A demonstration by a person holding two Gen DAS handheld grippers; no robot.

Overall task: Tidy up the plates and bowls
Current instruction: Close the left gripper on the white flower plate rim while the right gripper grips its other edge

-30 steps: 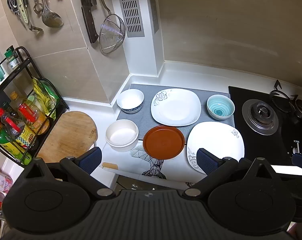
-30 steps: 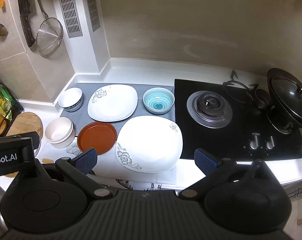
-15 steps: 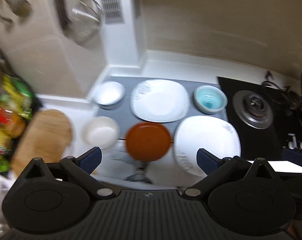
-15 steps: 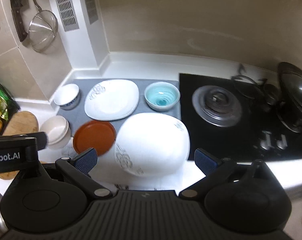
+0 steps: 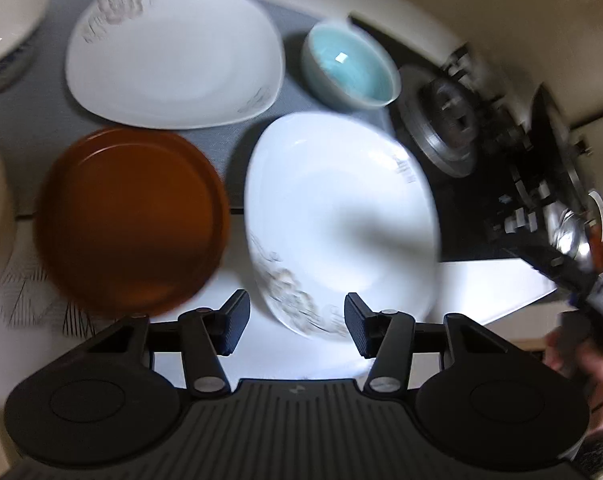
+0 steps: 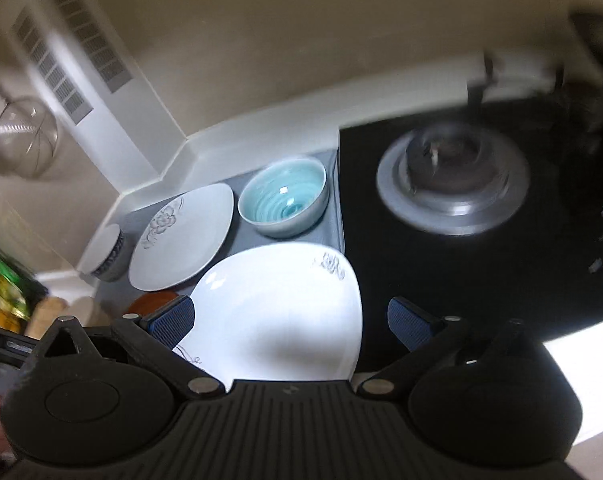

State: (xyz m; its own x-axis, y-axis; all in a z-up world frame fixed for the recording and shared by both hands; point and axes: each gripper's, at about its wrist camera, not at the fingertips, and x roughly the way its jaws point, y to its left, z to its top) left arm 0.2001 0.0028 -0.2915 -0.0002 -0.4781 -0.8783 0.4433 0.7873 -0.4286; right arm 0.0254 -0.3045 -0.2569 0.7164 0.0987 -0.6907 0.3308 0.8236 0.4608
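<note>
The near white plate (image 5: 341, 216) lies on the counter just left of the black stove (image 6: 481, 240). Left of that plate sits the brown plate (image 5: 131, 220); behind it, on the grey mat (image 5: 221, 144), are the far white plate (image 5: 173, 52) and teal bowl (image 5: 351, 68). The left gripper (image 5: 297, 326) hangs over the near plate's front rim, jaws closing, not yet touching it. The right gripper (image 6: 289, 324) is above the same plate, jaws wide apart, empty

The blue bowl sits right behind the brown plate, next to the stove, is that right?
Not quite. The blue bowl sits behind the near white plate, next to the stove; the brown plate lies further left, as the left wrist view shows.
</note>
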